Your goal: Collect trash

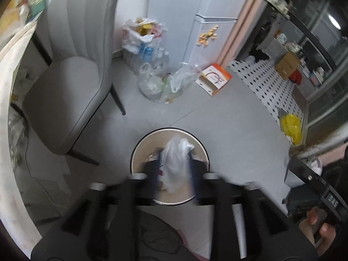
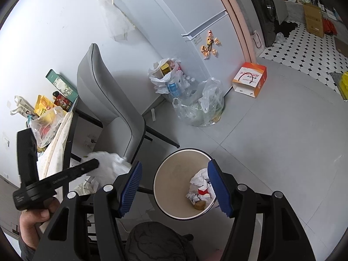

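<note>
Above a round waste bin (image 1: 139,150) on the grey floor, the left gripper (image 1: 175,169) hangs with a crumpled white plastic bag (image 1: 176,161) between its blurred, part-open fingers; whether the pads press it cannot be told. The right gripper (image 2: 174,190), jaws apart and empty, hovers over the same bin, where crumpled paper (image 2: 199,187) lies inside. A grey chair (image 2: 108,100) stands just beside the bin.

A pale grey tiled floor (image 2: 271,141) fills the middle; a grey padded chair with black legs (image 2: 113,113) stands at nine o'clock against a plain white wall (image 2: 54,32); a white fridge with small magnets (image 2: 208,43) rises at twelve; past a pink door frame (image 2: 237,21) at one o'clock, white floor tiles with black diamond dots (image 2: 304,47) reach a dark washing machine (image 2: 268,6).
</note>
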`<state>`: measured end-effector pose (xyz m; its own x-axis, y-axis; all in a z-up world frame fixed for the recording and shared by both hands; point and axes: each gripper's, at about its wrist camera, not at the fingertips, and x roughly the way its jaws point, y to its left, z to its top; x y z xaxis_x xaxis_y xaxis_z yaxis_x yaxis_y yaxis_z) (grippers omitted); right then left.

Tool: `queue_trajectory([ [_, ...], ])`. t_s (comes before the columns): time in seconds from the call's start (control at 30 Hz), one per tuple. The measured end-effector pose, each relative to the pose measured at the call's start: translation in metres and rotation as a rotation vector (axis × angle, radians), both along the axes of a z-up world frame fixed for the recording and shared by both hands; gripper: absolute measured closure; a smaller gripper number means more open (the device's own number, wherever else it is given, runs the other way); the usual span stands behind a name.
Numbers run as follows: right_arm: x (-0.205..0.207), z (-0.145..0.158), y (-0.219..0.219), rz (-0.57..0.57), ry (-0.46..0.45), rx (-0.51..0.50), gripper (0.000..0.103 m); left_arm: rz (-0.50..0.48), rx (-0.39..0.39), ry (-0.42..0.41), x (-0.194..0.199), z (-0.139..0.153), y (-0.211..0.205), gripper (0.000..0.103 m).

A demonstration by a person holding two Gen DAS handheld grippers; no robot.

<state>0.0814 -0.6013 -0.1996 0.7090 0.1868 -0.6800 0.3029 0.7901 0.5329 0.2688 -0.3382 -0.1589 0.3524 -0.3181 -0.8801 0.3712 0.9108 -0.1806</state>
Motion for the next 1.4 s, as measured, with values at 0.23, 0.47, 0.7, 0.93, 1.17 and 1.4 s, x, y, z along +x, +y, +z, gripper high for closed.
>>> queue_trajectory([
  [0.23, 0.002, 0.001, 0.002, -0.003, 0.007, -0.005, 0.041, 0.034, -0.020, -0.029, 0.002, 0.008, 0.016, 0.043],
  [0.47, 0.002, 0.011, 0.016, 0.024, -0.001, -0.022, 0.040, 0.072, -0.062, -0.057, -0.004, 0.031, 0.041, 0.034],
  [0.7, -0.002, 0.040, 0.035, 0.044, -0.042, -0.051, 0.017, 0.126, -0.109, -0.131, -0.021, 0.071, 0.082, 0.018],
  [0.93, -0.006, 0.089, 0.077, 0.094, -0.095, -0.133, 0.007, 0.186, -0.140, -0.239, -0.045, 0.113, 0.127, 0.007],
  [1.17, -0.010, 0.131, 0.125, 0.172, -0.149, -0.196, 0.007, 0.245, -0.166, -0.310, -0.071, 0.143, 0.173, 0.006],
  [1.4, -0.017, 0.163, 0.173, 0.237, -0.184, -0.260, 0.008, 0.308, -0.191, -0.362, -0.097, 0.162, 0.221, 0.006],
])
